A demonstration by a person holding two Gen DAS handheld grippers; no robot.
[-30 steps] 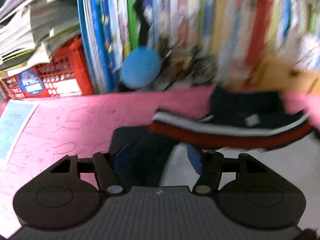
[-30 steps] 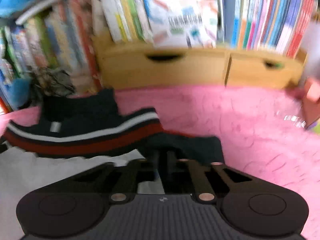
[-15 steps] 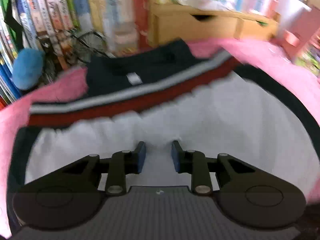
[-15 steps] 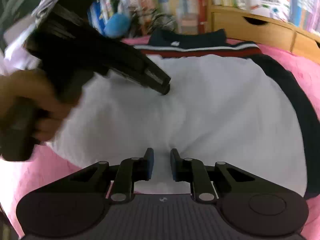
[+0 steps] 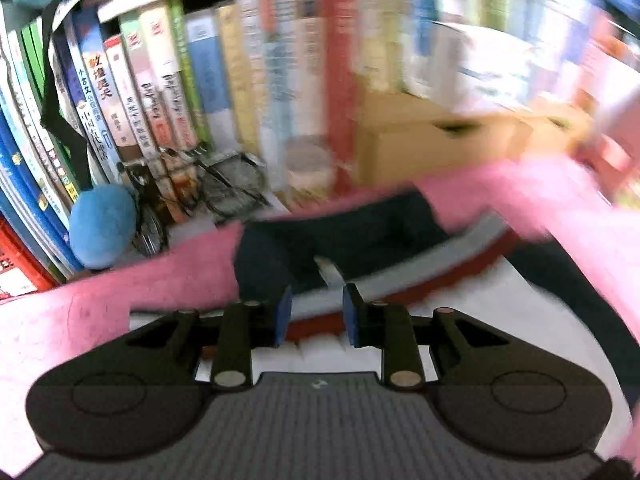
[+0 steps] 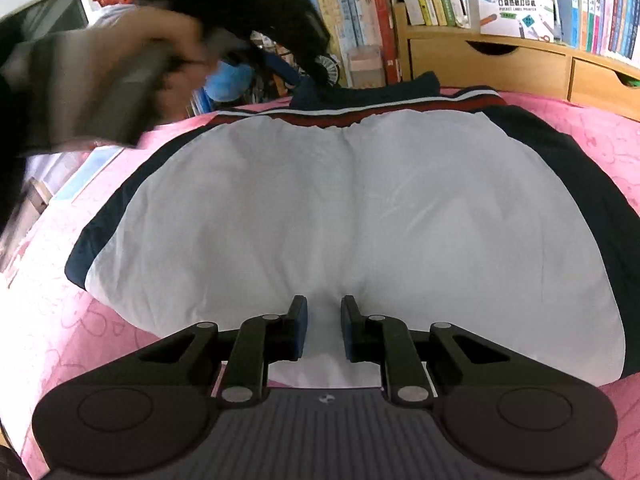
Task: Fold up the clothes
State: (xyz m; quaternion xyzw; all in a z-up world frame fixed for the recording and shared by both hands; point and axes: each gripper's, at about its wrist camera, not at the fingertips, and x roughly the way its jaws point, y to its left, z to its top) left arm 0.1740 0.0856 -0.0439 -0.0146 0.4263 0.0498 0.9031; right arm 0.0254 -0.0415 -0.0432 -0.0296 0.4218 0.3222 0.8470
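Observation:
A white shirt (image 6: 340, 208) with navy sides, a red and white striped band and a navy collar (image 6: 400, 84) lies flat on a pink cover (image 6: 60, 340). My right gripper (image 6: 323, 320) sits at the near hem, its jaws narrow, and creases in the white cloth run together between its pads. A hand (image 6: 160, 40) holds my left gripper (image 6: 320, 74) over the collar. In the left wrist view the left gripper (image 5: 318, 316) hangs above the band, just short of the collar (image 5: 340, 240). Its jaws are narrow and the picture is blurred. Whether its pads press on cloth does not show.
Books (image 5: 160, 92) fill the shelf behind the cover, with wooden drawers (image 6: 488, 64) at the back right. A blue plush ball (image 5: 102, 226) and a red crate (image 5: 16, 256) stand at the back left. A paper sheet (image 6: 88, 172) lies left of the shirt.
My left gripper narrowed its jaws and travelled from the left sleeve across the white body to the collar. My right gripper went from the right sleeve to the near hem, then held still.

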